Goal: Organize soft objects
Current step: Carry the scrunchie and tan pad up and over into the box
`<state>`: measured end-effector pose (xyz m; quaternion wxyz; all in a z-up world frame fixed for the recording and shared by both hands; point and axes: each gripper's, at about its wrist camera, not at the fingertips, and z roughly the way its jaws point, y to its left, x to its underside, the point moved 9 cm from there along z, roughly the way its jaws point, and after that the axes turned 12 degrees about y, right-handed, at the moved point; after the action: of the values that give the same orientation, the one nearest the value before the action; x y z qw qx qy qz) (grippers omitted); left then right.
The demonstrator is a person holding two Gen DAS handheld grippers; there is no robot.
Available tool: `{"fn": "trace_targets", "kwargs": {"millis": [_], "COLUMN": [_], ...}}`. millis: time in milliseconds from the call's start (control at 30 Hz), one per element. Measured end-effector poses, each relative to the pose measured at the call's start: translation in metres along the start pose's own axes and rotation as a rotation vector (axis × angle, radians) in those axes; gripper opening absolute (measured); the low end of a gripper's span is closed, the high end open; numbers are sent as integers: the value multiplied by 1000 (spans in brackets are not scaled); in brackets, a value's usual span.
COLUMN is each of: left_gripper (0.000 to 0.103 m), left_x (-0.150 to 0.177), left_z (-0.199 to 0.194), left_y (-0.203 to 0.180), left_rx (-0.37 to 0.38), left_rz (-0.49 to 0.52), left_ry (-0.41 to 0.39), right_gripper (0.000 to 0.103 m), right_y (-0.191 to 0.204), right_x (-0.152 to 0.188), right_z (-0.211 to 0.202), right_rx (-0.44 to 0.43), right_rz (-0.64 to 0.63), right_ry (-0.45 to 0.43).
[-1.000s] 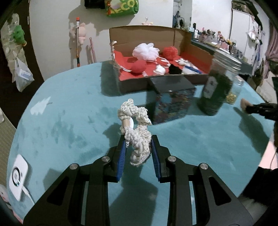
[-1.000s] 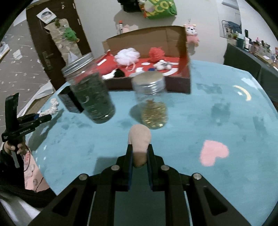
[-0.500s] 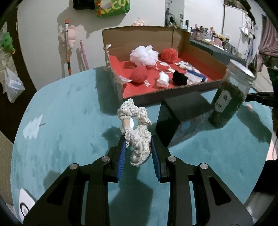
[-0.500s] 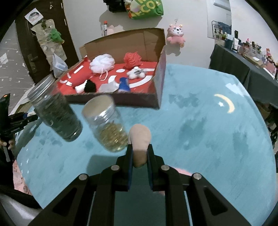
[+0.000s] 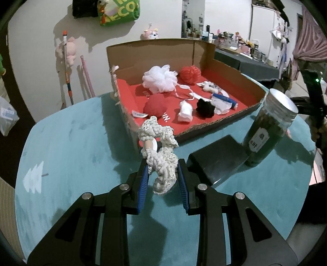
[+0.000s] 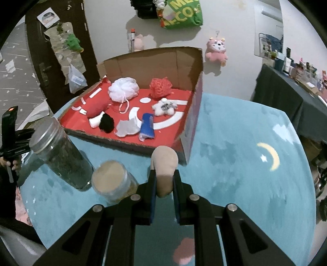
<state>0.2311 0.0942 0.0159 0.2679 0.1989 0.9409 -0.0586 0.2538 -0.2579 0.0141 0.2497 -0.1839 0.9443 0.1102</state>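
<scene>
Two jars [image 6: 61, 155] on teal tablecloth [image 6: 235, 163].

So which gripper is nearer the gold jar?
Right. The right gripper hangs just beside the gold jar, holding a beige pad. The left gripper is farther off, past the dark jar.

Wall: I see a plain white wall [image 6: 235, 30] at the far side, a green printed bag [image 6: 180, 14] hanging on it.
Door: dark wooden door [image 6: 38, 51] far left.
Tabletop: teal cloth [image 6: 245, 163] with a moon print [image 6: 270, 156].
Side table: dark-draped, cluttered table [image 6: 286, 96] far right.
Curtain: pink curtain [image 5: 306, 36] far right.
</scene>
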Motion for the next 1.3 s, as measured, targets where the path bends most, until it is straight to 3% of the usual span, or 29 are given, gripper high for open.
{"fn": "trace_targets", "kwargs": {"millis": [533, 900, 1300], "left_gripper": [26, 26, 26], "left_x": [-80, -128, -161], "left_z": [12, 58, 117], "left_y": [-41, -74, -71], "left_rx": [81, 117, 48], "left_rz": [141, 179, 172], "left_ry": [13, 131, 260], "right_gripper": [16, 16, 17], "right_y": [27, 52, 55], "right_x": [-55, -114, -156], "right_z": [10, 46, 110], "right_rx": [-118, -132, -97], "right_rz": [-87, -152, -135], "right_ry": [28, 114, 265]}}
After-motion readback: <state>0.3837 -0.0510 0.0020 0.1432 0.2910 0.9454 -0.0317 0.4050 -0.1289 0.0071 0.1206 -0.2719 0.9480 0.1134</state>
